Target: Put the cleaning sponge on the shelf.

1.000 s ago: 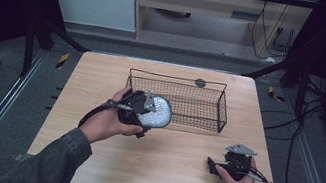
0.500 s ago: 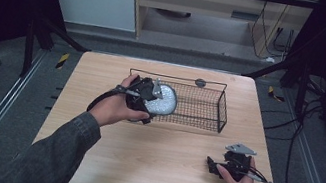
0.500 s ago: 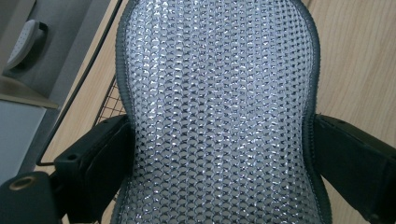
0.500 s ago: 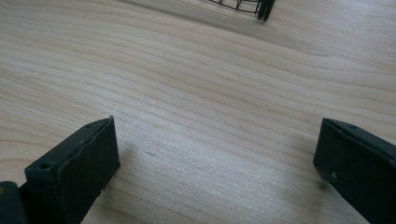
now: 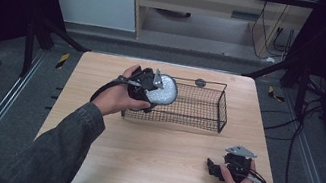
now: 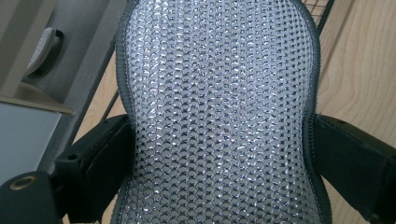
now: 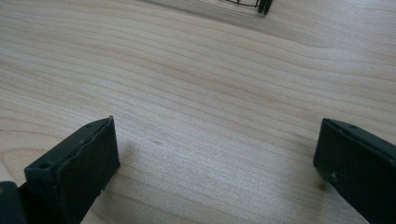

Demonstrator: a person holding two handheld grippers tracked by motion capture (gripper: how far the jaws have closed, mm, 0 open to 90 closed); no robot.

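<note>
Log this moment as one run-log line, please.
left gripper: shut on silver scrubber, over wire basket | right gripper: open, on table

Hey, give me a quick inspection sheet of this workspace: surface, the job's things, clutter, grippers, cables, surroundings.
Surface: light wooden table, bare over its near half.
Job's things: black wire basket on the far half of the table; a silver mesh scouring pad with a grey edge, held at the basket's left end.
Clutter: a small dark round object on the table behind the basket; what it is cannot be told.
Grippers: left gripper clamped on the pad, jaws pressing its two sides; right gripper low at the table near the right front, jaws apart, nothing between them.
Cables: one trails from each gripper; more lie on the floor at right.
Surroundings: dark frame, grey floor, cabinet beyond the table.
</note>
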